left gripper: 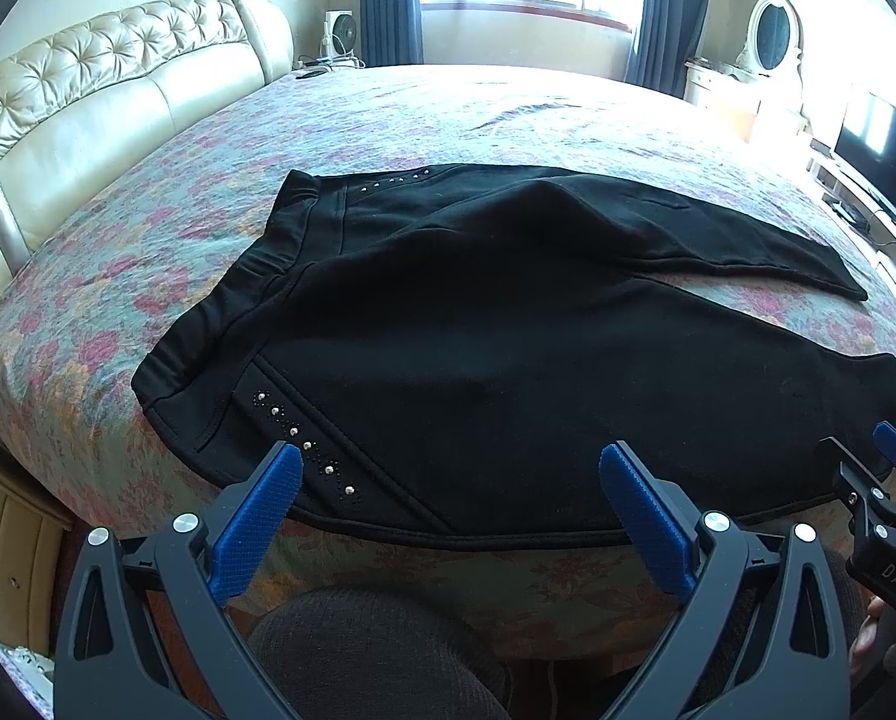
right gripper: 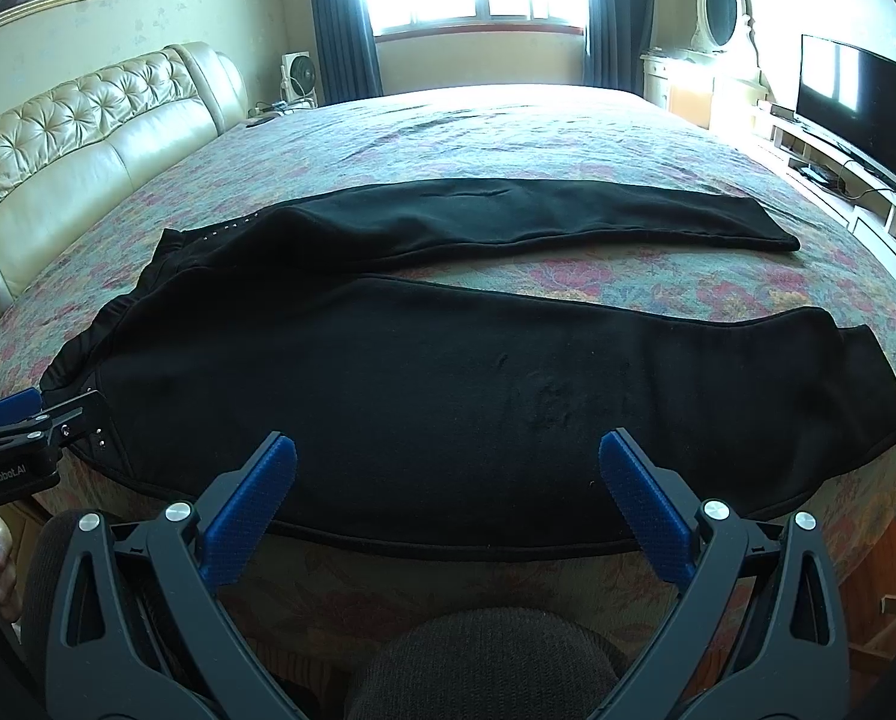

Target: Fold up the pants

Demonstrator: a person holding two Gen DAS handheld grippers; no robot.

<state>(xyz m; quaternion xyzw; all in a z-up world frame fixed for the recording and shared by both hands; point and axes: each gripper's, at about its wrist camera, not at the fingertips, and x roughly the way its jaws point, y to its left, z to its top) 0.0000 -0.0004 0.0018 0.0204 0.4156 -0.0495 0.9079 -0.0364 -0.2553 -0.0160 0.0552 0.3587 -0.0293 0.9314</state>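
Headboard: a cream tufted leather headboard [left gripper: 117, 84] stands along the left side of the bed.
Bedspread: a floral quilted bedspread [left gripper: 117, 252] in pink, green and orange covers the mattress.
Pants: black soft-fabric pants [left gripper: 448, 360] lie spread flat on the bedspread, near its front edge, waistband to the left, legs running right.
Studs: a slanted row of small silver studs [left gripper: 306, 447] trims the near pocket seam (a second row shows faintly at the far hip).
Left gripper: the black two-finger left gripper with blue textured pads [left gripper: 451, 468] hovers at the near hem of the pants by the waist end; its jaws are spread wide, holding nothing.
Near leg: it lies across the front of the bed, its cuff at the right.
Far leg: it angles away from the near leg, a wedge of bedspread bare between them.
Right gripper: the matching right gripper [right gripper: 448, 456] hovers over the near leg's front edge, jaws wide apart, nothing between them.
Television: a dark flat-screen television [right gripper: 856, 96] stands on a low white unit at the far right.
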